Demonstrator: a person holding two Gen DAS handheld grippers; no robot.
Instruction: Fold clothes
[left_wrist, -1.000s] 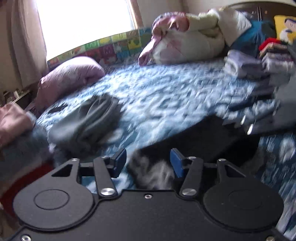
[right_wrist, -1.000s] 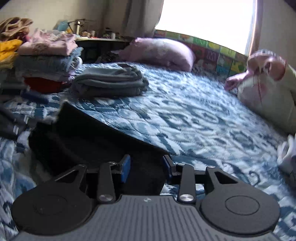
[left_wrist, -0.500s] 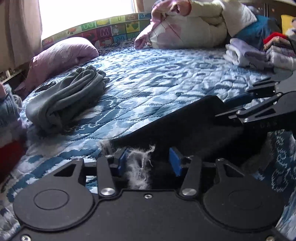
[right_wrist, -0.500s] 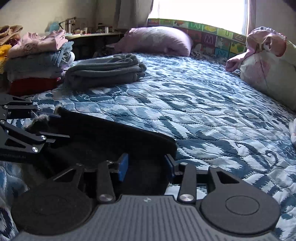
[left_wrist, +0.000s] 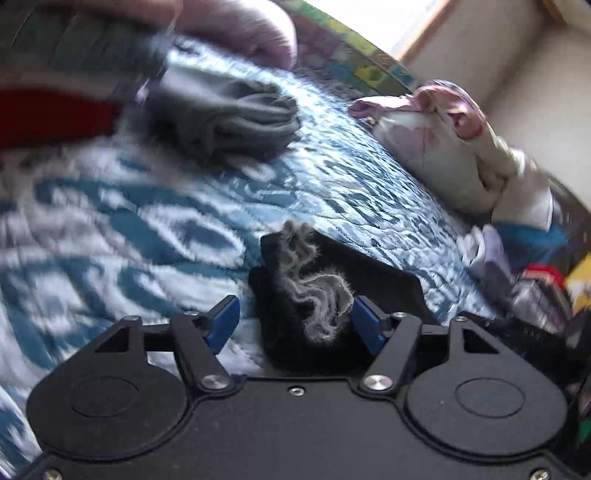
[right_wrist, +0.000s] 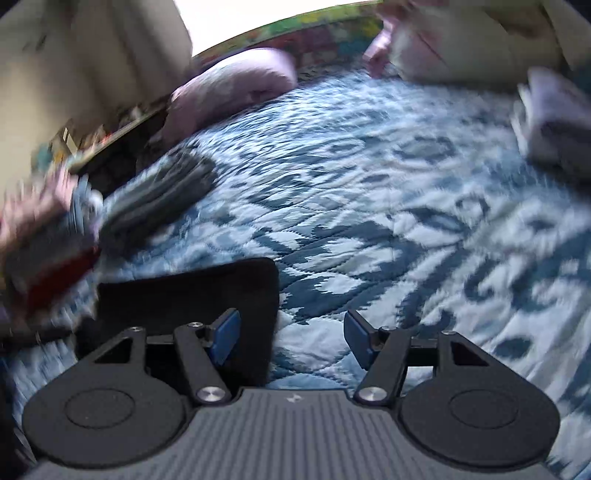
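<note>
Black garment (left_wrist: 373, 273) lies folded on blue quilt (left_wrist: 155, 229).

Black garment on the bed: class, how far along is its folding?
Done: the black garment lies as a flat rectangle on the quilt; a folded grey garment lies beyond. In hand: nothing; left gripper and right gripper are open. Left: its frayed end looks untidy.

No readable text; frames blurred, perhaps hiding some.
</note>
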